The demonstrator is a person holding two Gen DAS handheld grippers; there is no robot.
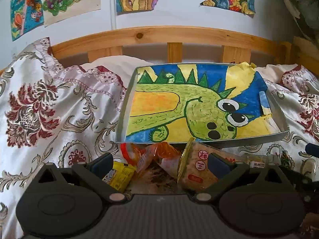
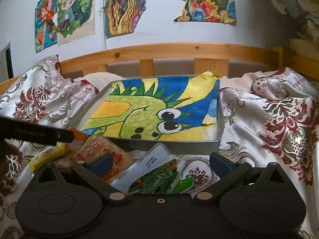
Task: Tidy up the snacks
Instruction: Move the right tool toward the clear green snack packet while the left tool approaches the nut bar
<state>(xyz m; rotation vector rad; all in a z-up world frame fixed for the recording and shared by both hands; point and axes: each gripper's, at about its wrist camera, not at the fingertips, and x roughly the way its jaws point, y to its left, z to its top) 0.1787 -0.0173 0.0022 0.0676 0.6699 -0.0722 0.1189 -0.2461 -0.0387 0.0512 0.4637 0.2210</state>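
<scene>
A shallow grey tray (image 1: 219, 142) (image 2: 163, 145) lined with a green dinosaur drawing lies on the bed, with no snacks in it. In front of it sits a pile of snack packets. My left gripper (image 1: 159, 166) is open over the pile, with an orange packet (image 1: 157, 155) and a beige rice-cracker packet (image 1: 196, 165) between its fingers, and a yellow packet (image 1: 121, 176) by its left finger. My right gripper (image 2: 160, 164) is open over a clear packet with green contents (image 2: 157, 171). The beige packet (image 2: 105, 147) and yellow packet (image 2: 49, 156) lie to its left.
A flowered satin bedspread (image 1: 49, 109) (image 2: 269, 129) covers the bed in folds around the tray. A wooden headboard (image 1: 159, 35) and a wall with drawings stand behind. The left gripper's black body (image 2: 35, 133) crosses the right wrist view at the left.
</scene>
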